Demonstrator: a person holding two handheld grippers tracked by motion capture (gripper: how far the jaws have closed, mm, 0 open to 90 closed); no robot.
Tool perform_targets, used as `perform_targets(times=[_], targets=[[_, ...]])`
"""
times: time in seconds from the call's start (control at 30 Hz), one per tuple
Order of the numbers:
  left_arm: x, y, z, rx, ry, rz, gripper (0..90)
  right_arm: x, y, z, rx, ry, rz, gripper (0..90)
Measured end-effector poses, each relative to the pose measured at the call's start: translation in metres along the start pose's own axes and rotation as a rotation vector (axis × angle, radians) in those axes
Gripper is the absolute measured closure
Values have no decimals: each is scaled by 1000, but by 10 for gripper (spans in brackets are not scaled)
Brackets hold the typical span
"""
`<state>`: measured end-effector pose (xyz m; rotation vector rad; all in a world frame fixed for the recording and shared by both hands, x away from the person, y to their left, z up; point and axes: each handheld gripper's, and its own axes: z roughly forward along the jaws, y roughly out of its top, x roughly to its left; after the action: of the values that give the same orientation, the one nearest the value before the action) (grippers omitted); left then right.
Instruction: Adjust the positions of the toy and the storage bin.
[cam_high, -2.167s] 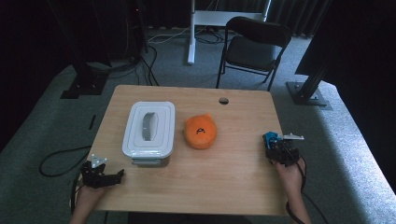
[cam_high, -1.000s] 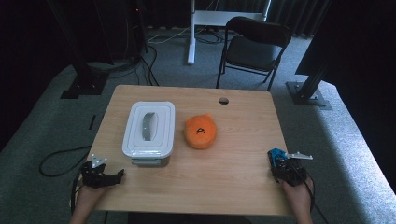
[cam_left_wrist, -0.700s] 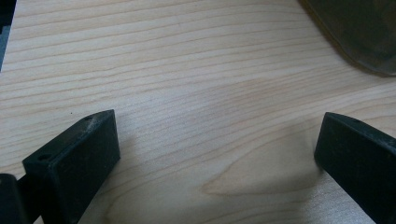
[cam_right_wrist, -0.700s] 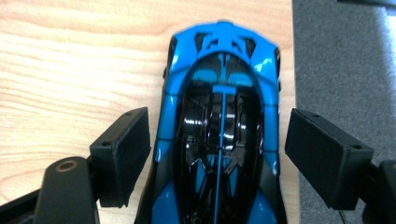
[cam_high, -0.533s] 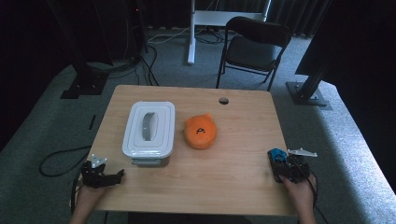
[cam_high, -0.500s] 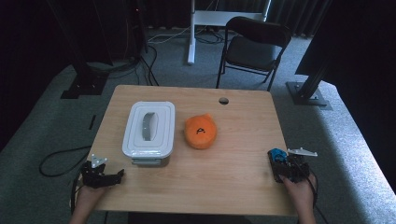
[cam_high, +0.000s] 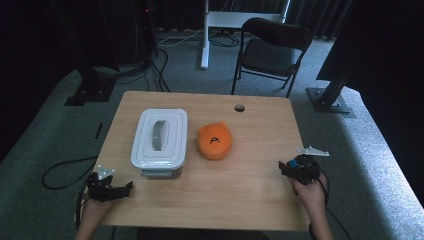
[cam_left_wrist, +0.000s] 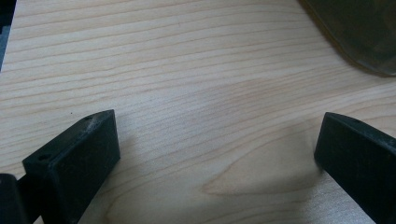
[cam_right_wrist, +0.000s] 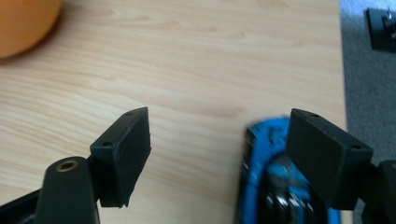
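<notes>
Pale wood makes up the worktop (cam_high: 250, 200), which carries a white lidded box (cam_high: 160, 137) left of centre and an orange toy (cam_high: 215, 141) just beside it. Both probably sit mid-table so that either hand can reach them. The left hand-held gripper (cam_high: 127, 186) rests at the near left corner, well apart from both, jaws spread over bare wood, apparently parked while the other hand works. The right hand-held gripper (cam_high: 286, 168) hangs near the right edge with its jaws spread too. A small blue thing (cam_high: 299, 161) sits between them, close against one jaw and clear of the other, so it looks loosely cradled rather than pinched. The high view gives the whole layout and how far each hand stands from the box. The right gripper view adds the blue thing (cam_right_wrist: 264, 140) up close, blurred, with the gap beside it, and a sliver of the toy (cam_right_wrist: 23, 23). The left gripper view shows the empty span between its pads (cam_left_wrist: 93, 140) and a grey corner, likely the box.
</notes>
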<state>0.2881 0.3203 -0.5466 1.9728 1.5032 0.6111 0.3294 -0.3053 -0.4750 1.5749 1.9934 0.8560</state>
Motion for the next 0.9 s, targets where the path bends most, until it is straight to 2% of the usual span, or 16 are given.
perform_targets(times=[0.17,0.33,0.63,0.7,0.9], targets=[[0,0,0,0,0,0,5,18,14,7,-14,31,-36,222],[0,0,0,0,0,0,4,35,26,15,-21,85,-63,223],[0,0,0,0,0,0,5,68,39,34,-20,151,-121,223],[0,0,0,0,0,0,5,75,42,38,-19,178,-133,223],[0,0,0,0,0,0,5,93,49,50,-9,212,-171,224]])
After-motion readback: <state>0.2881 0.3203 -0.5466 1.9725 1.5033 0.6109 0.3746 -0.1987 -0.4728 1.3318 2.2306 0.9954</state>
